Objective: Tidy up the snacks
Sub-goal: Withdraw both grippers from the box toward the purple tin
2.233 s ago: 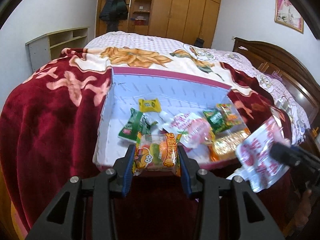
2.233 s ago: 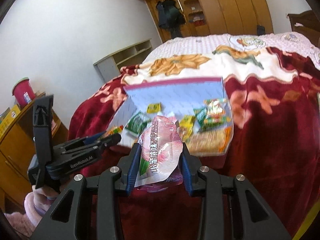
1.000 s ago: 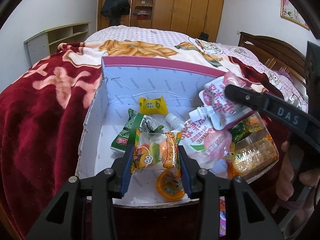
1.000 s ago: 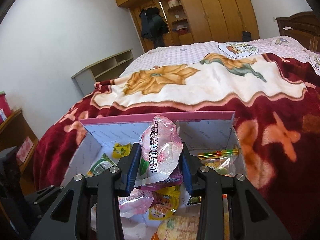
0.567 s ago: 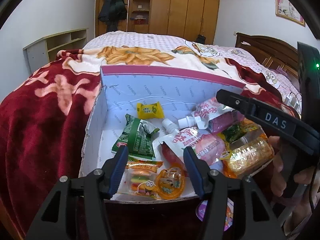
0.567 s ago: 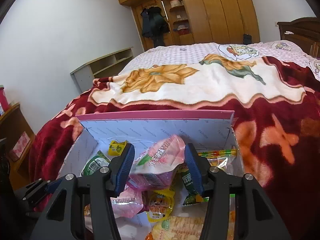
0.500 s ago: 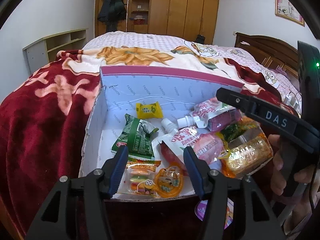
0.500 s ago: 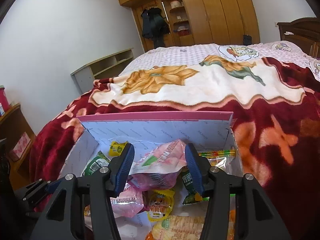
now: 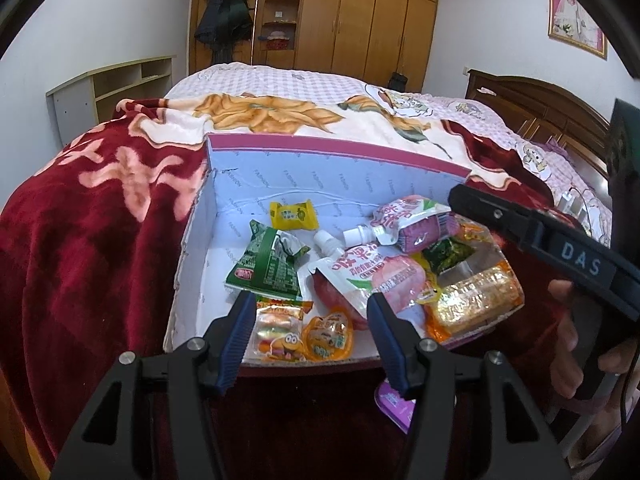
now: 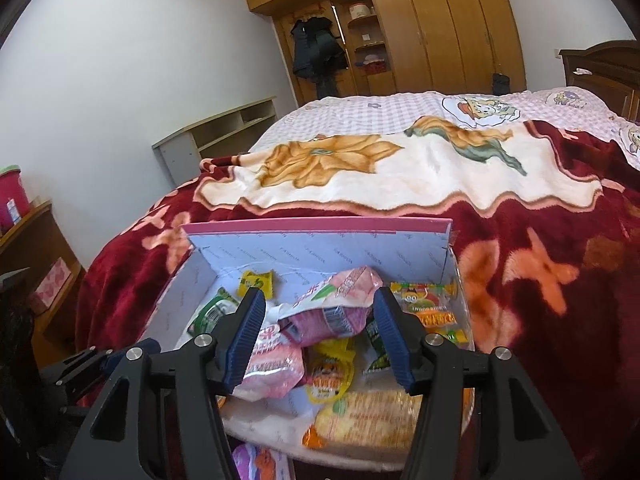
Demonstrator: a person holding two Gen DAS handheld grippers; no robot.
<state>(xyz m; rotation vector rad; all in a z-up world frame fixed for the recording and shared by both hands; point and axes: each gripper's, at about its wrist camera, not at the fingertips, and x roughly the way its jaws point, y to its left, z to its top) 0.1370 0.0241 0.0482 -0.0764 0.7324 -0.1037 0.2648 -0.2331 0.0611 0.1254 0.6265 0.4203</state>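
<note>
A white cardboard box with a pink rim (image 9: 320, 148) (image 10: 320, 225) lies on the bed and holds several snacks. My left gripper (image 9: 312, 304) stands open over the box's near edge. Below it lie a gummy packet (image 9: 276, 332) and an orange jelly cup (image 9: 328, 338), neither touched by the pads. My right gripper (image 10: 319, 300) is opening its jaws. A pink spouted pouch (image 10: 340, 300) (image 9: 412, 220) rests on the pile between and beyond them, free of the pads. Also in the box are a second peach pouch (image 9: 372, 272), a green packet (image 9: 268, 268), a yellow candy (image 9: 292, 214) and an orange cracker pack (image 9: 476, 300).
A purple packet (image 9: 394, 400) (image 10: 256, 460) lies outside the box at its near edge. A dark red floral blanket (image 9: 100, 220) covers the bed. A hand (image 9: 564, 344) holds the right gripper's black frame (image 9: 560, 252) at the right. A wooden cabinet (image 10: 36, 248) stands left of the bed.
Both grippers opened and let go: the gummy packet dropped into the box's front, the pink pouch onto the pile. Both then drew back a little from the box.
</note>
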